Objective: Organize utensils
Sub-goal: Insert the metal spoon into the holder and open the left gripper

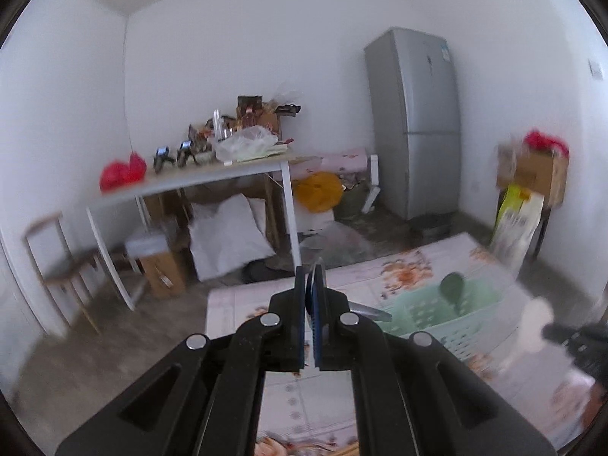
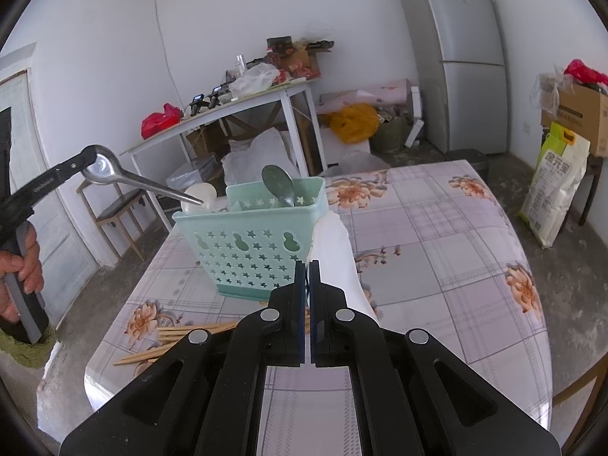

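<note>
A mint green utensil basket (image 2: 250, 250) stands on the flowered table (image 2: 437, 250); it also shows in the left wrist view (image 1: 448, 311). A dark green spoon (image 2: 279, 184) and a white spoon (image 2: 199, 195) stand in it. My left gripper (image 2: 93, 161) is shut on a metal spoon (image 2: 144, 182) by its bowl, handle tip over the basket's left end. In its own view the left gripper (image 1: 313, 277) pinches the spoon, handle (image 1: 370, 309) sticking right. My right gripper (image 2: 307, 266) is shut on a white spoon (image 2: 338, 258), held beside the basket's right end.
Wooden chopsticks (image 2: 178, 336) lie on the table's near left corner. Behind are a cluttered white desk (image 2: 228, 114), a chair (image 2: 117, 209), a grey fridge (image 2: 463, 57), a rice bag (image 2: 554, 186) and cardboard boxes (image 2: 581, 114).
</note>
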A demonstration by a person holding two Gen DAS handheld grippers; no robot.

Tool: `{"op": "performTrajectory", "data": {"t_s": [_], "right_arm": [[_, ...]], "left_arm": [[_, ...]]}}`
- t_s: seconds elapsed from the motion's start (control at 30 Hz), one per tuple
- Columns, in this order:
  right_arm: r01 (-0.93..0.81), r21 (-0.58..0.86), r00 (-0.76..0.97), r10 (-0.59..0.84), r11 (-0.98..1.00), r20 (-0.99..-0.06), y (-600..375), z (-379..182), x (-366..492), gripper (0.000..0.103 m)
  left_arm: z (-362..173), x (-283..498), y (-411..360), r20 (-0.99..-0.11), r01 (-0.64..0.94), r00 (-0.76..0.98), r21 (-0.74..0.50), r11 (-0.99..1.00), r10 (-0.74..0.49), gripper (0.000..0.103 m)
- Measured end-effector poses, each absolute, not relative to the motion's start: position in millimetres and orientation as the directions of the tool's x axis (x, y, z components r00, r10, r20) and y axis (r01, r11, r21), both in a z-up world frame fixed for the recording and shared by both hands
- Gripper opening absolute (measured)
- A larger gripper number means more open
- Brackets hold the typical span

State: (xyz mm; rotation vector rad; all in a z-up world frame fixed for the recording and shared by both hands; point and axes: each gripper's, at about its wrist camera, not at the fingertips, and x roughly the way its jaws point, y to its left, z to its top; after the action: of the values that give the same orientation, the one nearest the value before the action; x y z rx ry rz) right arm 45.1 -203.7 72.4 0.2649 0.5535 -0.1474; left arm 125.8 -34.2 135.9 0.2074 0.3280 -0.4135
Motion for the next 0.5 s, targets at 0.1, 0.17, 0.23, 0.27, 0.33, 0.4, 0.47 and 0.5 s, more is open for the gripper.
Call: {"op": "performTrajectory", "data": {"t_s": [0.1,0.17,0.23,0.27,0.33,0.4,0.47,0.5], "right_arm": [[0.208,0.21,0.842,-0.065,0.955,-0.536,-204,72,44,0.0],[0.208,0.211,0.842,-0.065,0.955,-0.536,-204,72,44,0.0],[0.209,0.212,0.842,-0.065,0.955,-0.535,-204,72,43,0.0],[0.209,0.212,0.842,-0.065,0.955,-0.535,-204,72,44,0.0],[0.21,0.213,0.843,-0.066,0.954,-0.534,-204,72,43,0.0],[0.21,0.214,0.843,-0.066,0.954,-0.534,-204,72,43,0.0],[0.209,0.213,0.843,-0.066,0.954,-0.534,-204,72,43,0.0],[0.209,0.213,0.843,-0.066,0.954,-0.534,-204,72,43,0.0]], "left_arm": [[129,130,-52,-0.363,0.436,0.866,0.215,0.874,-0.343,0.002],[126,132,-65,-0.381,0.453,0.86,0.263,0.852,-0.34,0.002],[121,138,-78,-0.409,0.477,0.848,0.308,0.823,-0.338,0.002],[119,140,-83,-0.421,0.489,0.841,0.326,0.809,-0.338,0.003],[116,146,-94,-0.438,0.505,0.834,0.361,0.784,-0.335,0.003],[113,151,-105,-0.454,0.523,0.825,0.387,0.76,-0.337,0.003],[110,154,-115,-0.462,0.535,0.818,0.395,0.747,-0.342,0.003],[109,156,-119,-0.468,0.543,0.813,0.395,0.741,-0.347,0.003]]}}
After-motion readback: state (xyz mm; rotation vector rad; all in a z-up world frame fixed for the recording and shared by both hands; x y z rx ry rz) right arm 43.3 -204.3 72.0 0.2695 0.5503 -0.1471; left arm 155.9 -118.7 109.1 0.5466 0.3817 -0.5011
